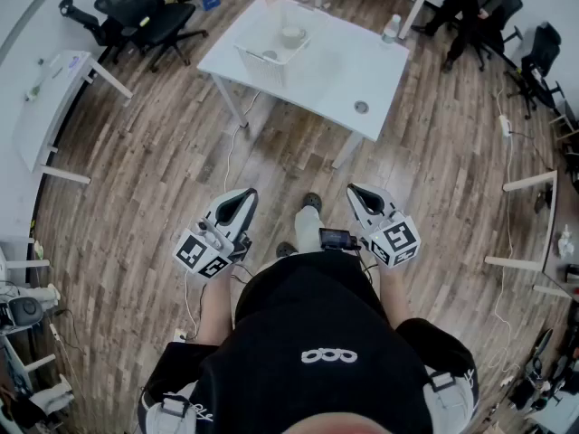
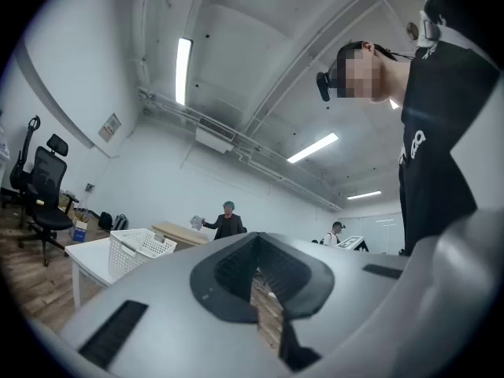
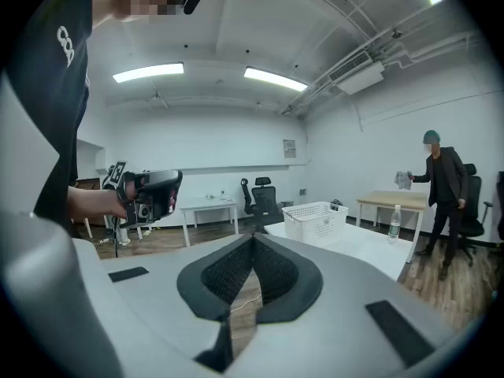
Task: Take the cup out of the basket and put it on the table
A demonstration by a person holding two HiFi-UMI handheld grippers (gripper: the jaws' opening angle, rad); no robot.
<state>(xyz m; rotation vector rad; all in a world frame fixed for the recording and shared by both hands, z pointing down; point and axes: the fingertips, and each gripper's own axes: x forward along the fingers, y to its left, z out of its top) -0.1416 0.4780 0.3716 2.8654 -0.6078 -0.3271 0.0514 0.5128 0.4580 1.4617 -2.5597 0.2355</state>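
Cup (image 1: pixel 291 36) pale, inside white basket (image 1: pixel 261 67)

Head view: from overhead, steeply down, desk (image 1: pixel 335 61) well ahead. Both gripper views: low, facing forward, sharing distant desk, basket (image 3: pixel 319 223).

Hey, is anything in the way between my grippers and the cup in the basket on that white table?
Nothing visible blocks the way. Only open wood floor lies between the left gripper, the right gripper and the white table. The cup sits inside the basket, whose walls surround it, but the top is open.
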